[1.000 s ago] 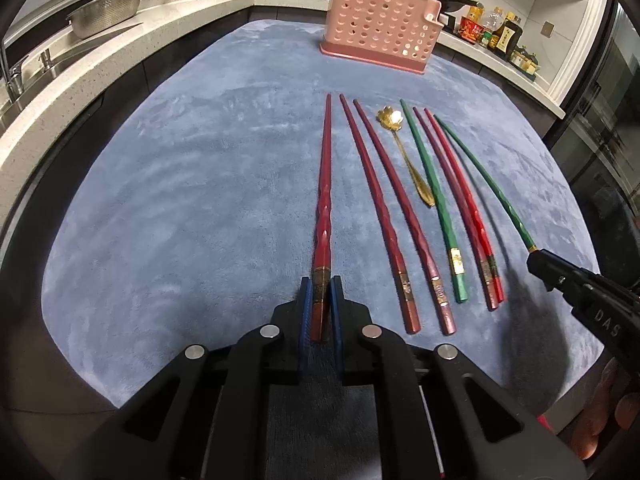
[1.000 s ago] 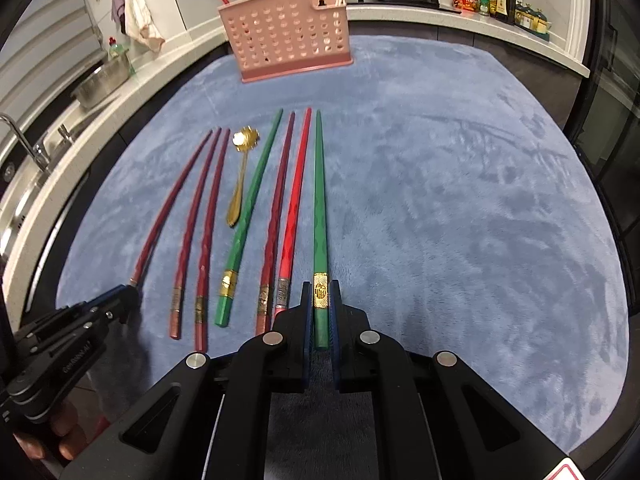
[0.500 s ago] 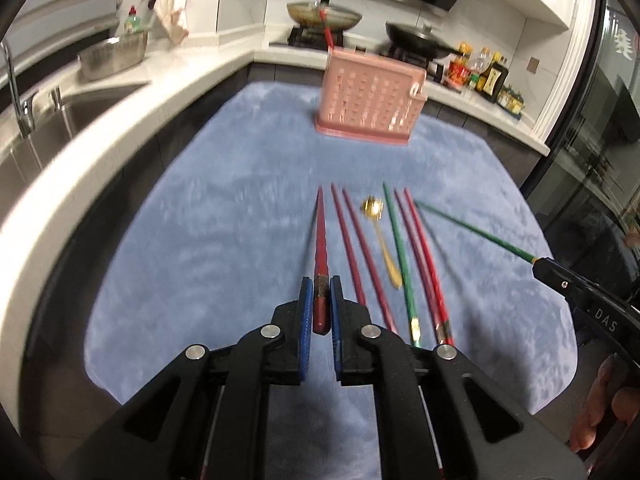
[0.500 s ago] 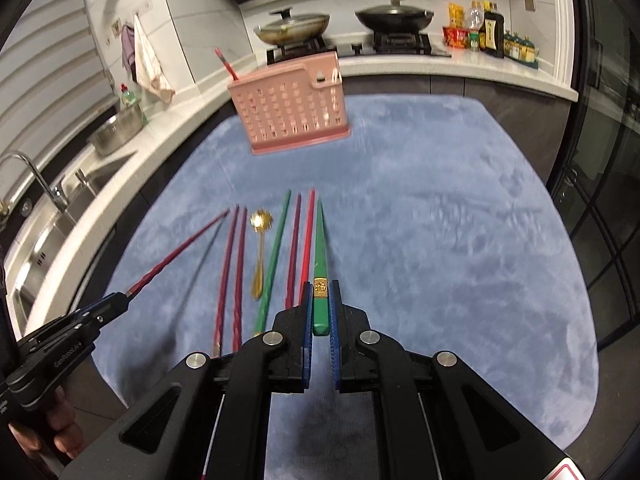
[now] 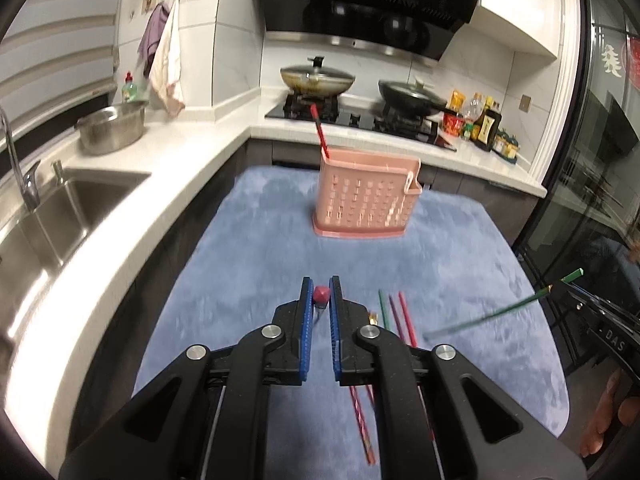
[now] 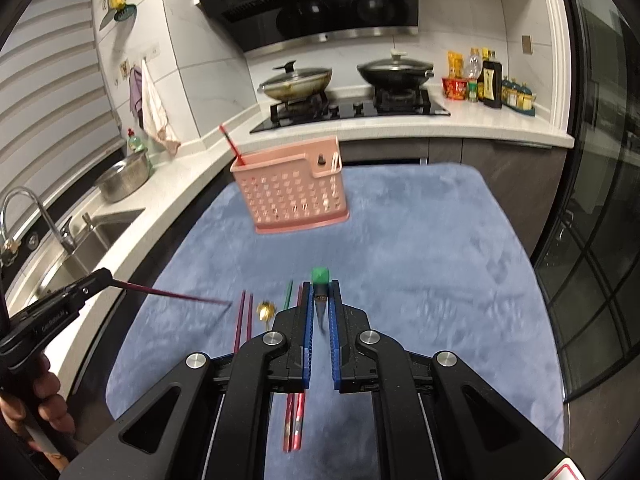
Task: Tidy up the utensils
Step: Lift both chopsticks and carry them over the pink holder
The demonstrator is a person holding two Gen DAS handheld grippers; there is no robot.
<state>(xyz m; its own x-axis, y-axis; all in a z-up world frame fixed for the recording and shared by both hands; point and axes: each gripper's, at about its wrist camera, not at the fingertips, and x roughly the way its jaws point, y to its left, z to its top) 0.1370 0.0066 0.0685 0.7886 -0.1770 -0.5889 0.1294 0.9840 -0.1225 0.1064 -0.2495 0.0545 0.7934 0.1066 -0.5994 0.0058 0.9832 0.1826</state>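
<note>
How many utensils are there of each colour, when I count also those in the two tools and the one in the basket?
Red chopsticks: 6 (four on the mat, one in the left tool, one in the pink basket)
Green chopsticks: 2 (one in the right tool)
Gold spoon: 1
Total: 9

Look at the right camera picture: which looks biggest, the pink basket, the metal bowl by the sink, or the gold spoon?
1. pink basket
2. metal bowl
3. gold spoon, partly hidden by the right gripper

This is only how they look; the spoon is nearest the camera and the bowl farther away.
</note>
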